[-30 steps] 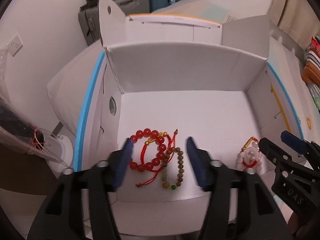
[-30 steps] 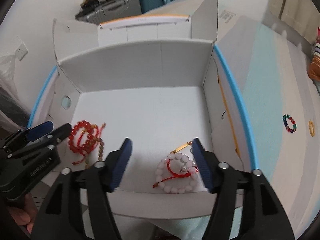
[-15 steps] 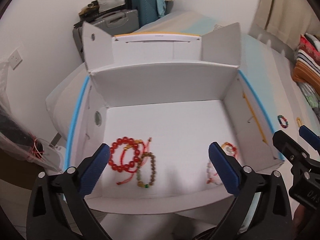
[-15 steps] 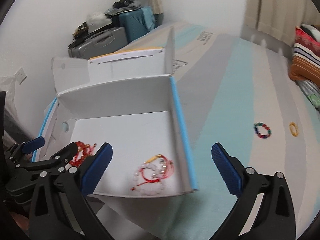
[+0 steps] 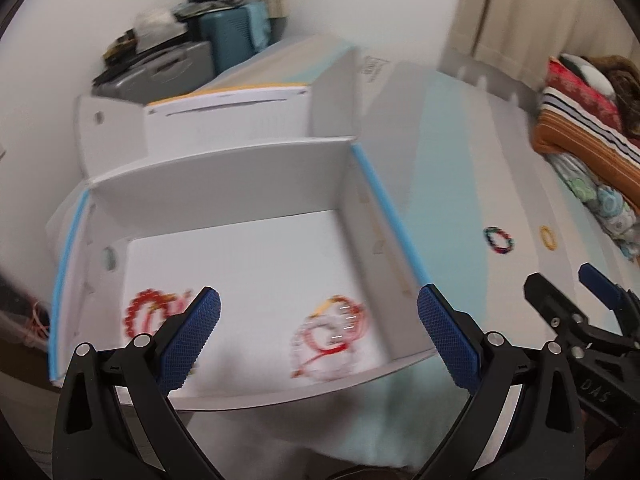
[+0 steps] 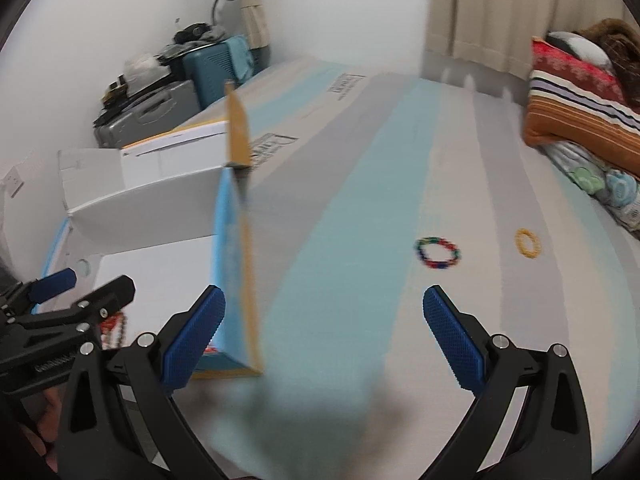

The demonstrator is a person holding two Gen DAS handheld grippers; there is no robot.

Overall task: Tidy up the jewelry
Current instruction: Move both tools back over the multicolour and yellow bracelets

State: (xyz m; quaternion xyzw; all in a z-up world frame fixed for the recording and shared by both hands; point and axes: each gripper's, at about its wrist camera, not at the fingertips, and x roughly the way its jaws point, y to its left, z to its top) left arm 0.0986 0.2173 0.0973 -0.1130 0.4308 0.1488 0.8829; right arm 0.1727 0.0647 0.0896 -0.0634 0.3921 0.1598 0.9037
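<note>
Inside the white box [image 5: 224,184] lie a red bracelet [image 5: 146,316] and a pale bracelet [image 5: 332,336]; both tongs gape empty.

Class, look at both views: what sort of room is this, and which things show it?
Probably a bedroom. The box sits on a striped mattress, folded bedding is piled at one side, and suitcases stand by the wall.

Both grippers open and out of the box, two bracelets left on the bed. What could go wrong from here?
1. The multicolor bracelet and yellow ring lie flat on soft bedding; the right gripper may pinch fabric or push them away.
2. The box's tall right wall stands between the bed items and the box floor; a low carry could clip it.
3. Both views are motion-blurred, so aim may be off.
</note>
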